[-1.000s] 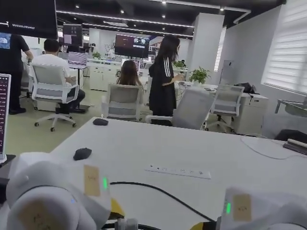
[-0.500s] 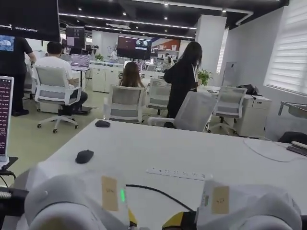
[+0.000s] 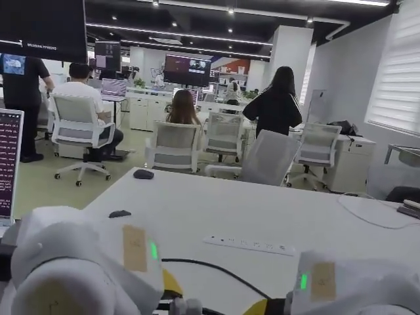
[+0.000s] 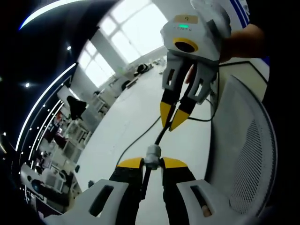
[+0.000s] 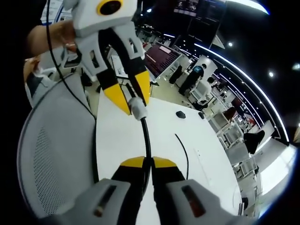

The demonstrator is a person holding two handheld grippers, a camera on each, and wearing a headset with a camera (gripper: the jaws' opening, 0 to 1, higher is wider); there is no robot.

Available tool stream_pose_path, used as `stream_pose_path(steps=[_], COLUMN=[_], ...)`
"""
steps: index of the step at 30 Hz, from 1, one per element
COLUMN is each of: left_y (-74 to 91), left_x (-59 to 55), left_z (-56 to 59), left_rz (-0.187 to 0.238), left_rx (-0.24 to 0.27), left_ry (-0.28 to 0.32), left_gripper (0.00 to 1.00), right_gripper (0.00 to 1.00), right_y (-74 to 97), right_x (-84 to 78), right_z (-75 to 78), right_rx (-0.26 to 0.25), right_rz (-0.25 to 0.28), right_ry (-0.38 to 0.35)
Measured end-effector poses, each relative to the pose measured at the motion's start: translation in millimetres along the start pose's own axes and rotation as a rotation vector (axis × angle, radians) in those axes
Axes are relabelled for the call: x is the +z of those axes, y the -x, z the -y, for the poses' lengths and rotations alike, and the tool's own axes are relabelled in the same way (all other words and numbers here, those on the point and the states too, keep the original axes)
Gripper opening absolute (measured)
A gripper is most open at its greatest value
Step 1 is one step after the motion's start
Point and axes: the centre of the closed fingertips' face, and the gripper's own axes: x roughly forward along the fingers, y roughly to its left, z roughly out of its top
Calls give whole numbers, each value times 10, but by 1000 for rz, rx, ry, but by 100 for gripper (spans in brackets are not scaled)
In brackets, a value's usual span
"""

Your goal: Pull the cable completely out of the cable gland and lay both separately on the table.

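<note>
My left gripper (image 4: 153, 163) is shut on the grey cable gland (image 4: 152, 156), which sits between its yellow tips. The black cable (image 4: 161, 136) runs out of the gland to my right gripper (image 4: 172, 123), a short way ahead and shut on it. In the right gripper view, my right gripper (image 5: 147, 162) pinches the cable (image 5: 146, 136), and the left gripper (image 5: 133, 105) holds the gland (image 5: 137, 108) above. Both are held above the white table (image 3: 262, 210). In the head view the gland (image 3: 180, 306) shows at the bottom edge, and the cable (image 3: 216, 269) trails over the table.
A white power strip (image 3: 249, 245) lies mid-table, with a black mouse (image 3: 120, 213) and another mouse (image 3: 143, 174) to the left. A thin white cable (image 3: 367, 220) lies far right. A screen (image 3: 8, 164) stands at the left edge. A mesh chair (image 4: 253, 154) is beside the grippers.
The head camera has shifted. The two grippers came closer together, then drew a little apart again, and the gland now shows between them. A standing person in the background walked right.
</note>
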Motion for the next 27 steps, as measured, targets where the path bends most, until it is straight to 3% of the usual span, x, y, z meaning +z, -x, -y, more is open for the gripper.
stream_pose_path(steps=[6, 11, 20, 27], left_y=[94, 138, 235, 289], left_x=[197, 281, 287, 248], left_z=[-161, -236, -409, -476], left_rz=[43, 67, 86, 81], left_rx=[55, 69, 128, 140], left_ry=[-22, -21, -15, -9], left_gripper=[16, 16, 16, 16], right_gripper=[3, 3, 3, 3], right_y=[130, 193, 288, 338], right_x=[153, 220, 133, 93], right_z=[184, 286, 454, 530], right_rx=[-76, -109, -169, -192], right_rz=[53, 87, 74, 62], right_ry=[8, -5, -12, -10])
